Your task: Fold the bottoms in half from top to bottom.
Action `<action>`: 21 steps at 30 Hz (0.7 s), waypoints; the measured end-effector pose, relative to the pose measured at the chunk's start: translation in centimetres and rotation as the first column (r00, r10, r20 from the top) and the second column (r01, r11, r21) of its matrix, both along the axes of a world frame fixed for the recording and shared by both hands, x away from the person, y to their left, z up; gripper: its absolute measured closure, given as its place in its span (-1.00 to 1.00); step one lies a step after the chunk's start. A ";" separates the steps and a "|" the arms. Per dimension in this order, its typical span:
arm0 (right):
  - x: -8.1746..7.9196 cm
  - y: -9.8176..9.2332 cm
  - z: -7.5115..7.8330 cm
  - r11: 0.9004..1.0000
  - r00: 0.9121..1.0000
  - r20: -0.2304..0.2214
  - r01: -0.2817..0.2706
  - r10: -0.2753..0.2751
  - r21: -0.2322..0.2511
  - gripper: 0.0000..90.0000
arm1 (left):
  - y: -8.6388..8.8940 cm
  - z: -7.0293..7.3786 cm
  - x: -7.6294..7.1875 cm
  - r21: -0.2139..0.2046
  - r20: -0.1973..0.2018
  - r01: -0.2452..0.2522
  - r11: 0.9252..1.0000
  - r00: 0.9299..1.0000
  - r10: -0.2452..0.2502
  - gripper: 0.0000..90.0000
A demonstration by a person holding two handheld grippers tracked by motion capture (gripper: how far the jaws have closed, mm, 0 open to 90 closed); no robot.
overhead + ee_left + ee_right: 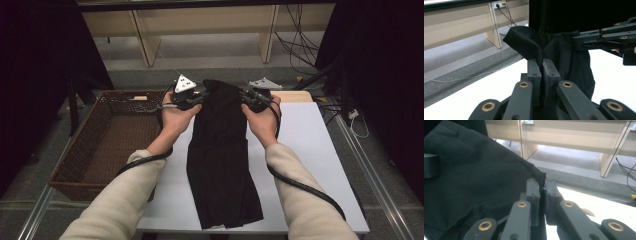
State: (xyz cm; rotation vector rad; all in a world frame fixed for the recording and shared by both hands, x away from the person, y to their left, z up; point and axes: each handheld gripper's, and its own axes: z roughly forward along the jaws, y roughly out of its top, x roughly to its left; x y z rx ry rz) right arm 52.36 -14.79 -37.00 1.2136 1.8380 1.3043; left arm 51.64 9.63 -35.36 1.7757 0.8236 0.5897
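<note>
Two hand-held grippers hold one black garment by its top edge, over the far edge of the white counter (310,150).

Left hand-held gripper (200,97): grey three-cornered plate on top, cable trailing back along the sleeve. In the left gripper view its jaws are pressed together on a fold of the black garment (220,160), cloth edge caught between the pads. The fabric rises above the jaws in a rounded flap and hangs down to the right.

Right hand-held gripper (246,96): same pose, mirrored, plate on top, cable looping down past the right forearm. In the right gripper view its jaws pinch the garment's hem at a corner; the dark cloth spreads away to the left of that view.

Garment position: top end lifted between the two grippers, near the counter's far edge, about midway along it. The rest runs down toward the near edge, lying flat on the counter, with the bottom end almost at the near edge. It sits left of the counter's centre, widening slightly toward the bottom.

Wicker basket (115,145): brown, rectangular, just off the counter's left edge, beside the left forearm.

Beyond the far edge: grey floor, pale wooden furniture legs, loose cables.
</note>
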 end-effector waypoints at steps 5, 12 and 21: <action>-0.8 0.1 -0.5 1.000 1.000 0.003 -0.017 0.017 0.001 0.88 | 0.3 -0.5 -0.7 -0.003 0.005 0.011 1.000 1.000 -0.011 0.89; -1.8 0.1 -1.6 0.999 0.999 -0.002 -0.036 0.036 0.002 0.88 | 0.9 -2.1 -1.7 -0.021 -0.009 0.018 1.000 1.000 -0.018 0.89; -2.9 0.0 -2.2 0.999 0.999 0.012 -0.053 0.052 0.009 0.88 | 1.4 -2.7 -3.0 -0.045 0.009 0.043 0.998 0.999 -0.043 0.89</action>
